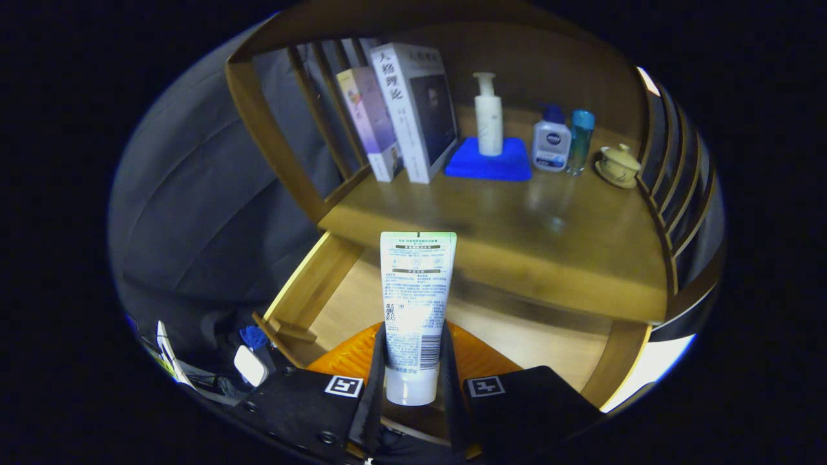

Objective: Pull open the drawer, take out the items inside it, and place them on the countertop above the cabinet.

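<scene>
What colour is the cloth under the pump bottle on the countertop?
Blue, plain; the cloth shows in the gripper view.

A white tube (415, 303), cap down, stood upright, clamped between the tongs (413, 361) above the open drawer (310, 290), before the worktop's (517, 226) front edge.

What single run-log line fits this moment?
gripper: shut on white squeeze tube | wooden drawer: open | tube above drawer, not yet on wooden countertop

pretty dim booth, strong glare on the white tube (417, 303), soft sheen on the countertop (517, 219), fisheye bending the edges, mostly sharp
</scene>
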Action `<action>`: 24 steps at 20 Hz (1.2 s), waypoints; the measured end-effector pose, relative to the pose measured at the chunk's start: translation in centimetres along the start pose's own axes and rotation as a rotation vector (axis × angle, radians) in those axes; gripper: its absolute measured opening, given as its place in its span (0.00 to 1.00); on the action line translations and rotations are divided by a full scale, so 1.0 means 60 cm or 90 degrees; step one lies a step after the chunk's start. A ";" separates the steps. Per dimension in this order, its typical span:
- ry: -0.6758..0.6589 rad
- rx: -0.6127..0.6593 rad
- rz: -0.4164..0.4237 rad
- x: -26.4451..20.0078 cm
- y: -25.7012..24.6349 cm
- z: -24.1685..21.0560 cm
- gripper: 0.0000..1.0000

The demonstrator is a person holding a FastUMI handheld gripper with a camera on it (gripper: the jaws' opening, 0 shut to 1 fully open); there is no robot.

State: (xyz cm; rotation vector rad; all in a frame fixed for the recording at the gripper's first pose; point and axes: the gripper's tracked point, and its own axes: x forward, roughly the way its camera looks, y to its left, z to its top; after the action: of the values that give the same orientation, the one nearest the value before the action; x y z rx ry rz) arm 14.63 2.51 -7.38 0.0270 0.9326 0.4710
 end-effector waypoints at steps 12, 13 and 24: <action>-0.054 0.146 -0.112 0.116 -0.138 0.139 0.44; -0.053 0.167 -0.114 0.128 -0.146 0.140 0.44; -0.039 0.226 -0.113 0.170 -0.154 0.137 0.65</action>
State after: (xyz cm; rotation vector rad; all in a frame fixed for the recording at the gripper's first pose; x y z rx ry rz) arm 29.62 -0.23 -12.32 0.2778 0.9388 0.1359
